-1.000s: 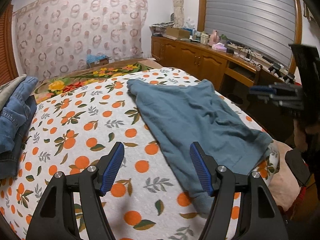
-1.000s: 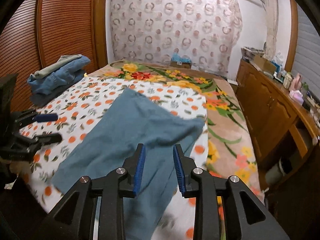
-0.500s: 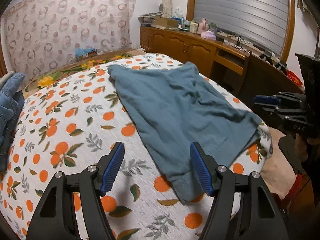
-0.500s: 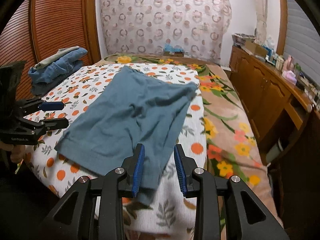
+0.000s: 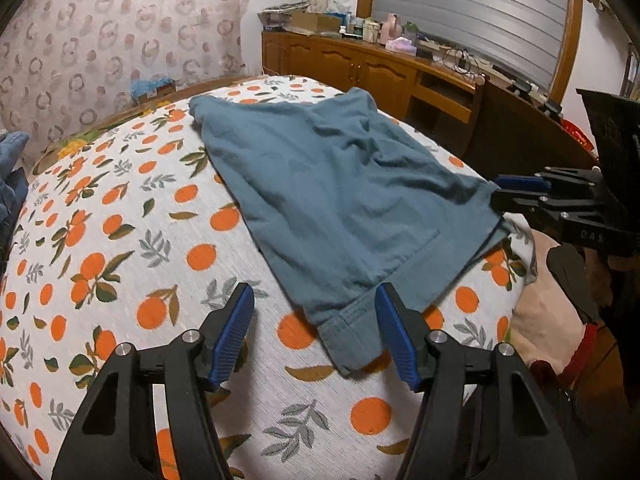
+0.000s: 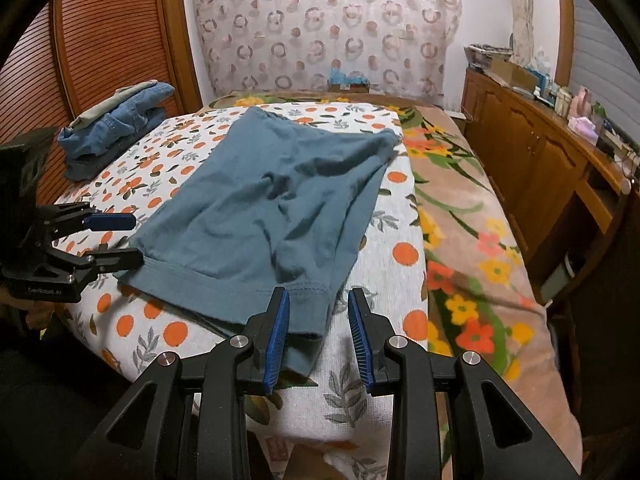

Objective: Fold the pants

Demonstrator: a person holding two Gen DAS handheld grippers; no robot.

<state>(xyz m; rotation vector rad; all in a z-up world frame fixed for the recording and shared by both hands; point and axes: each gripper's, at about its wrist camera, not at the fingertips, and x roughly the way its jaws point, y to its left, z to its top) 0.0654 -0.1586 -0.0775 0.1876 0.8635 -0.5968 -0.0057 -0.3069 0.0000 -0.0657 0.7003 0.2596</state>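
Observation:
Teal-blue pants (image 5: 332, 184) lie spread flat on the orange-print bedcover (image 5: 120, 240). My left gripper (image 5: 316, 332) hovers at their near hem corner; its jaws are closing, the corner lies between the blue pads, and neither pad presses it. In the right wrist view the pants (image 6: 272, 200) reach toward my right gripper (image 6: 318, 336), which stands open over the other hem corner, with the cloth close to its left pad. Each gripper shows in the other's view: the right gripper (image 5: 516, 192) at the pants' right edge, the left gripper (image 6: 120, 240) at their left edge.
A stack of folded denim clothes (image 6: 116, 128) sits at the far left of the bed. A floral blanket (image 6: 472, 240) covers the bed's right side. A wooden cabinet (image 6: 540, 160) with clutter on top runs along the wall, and slatted wooden doors (image 6: 100, 40) stand at the left.
The pants have settled flat on the bed. Both grippers have come down and closer to the near hem corners. The left jaws have narrowed a little.

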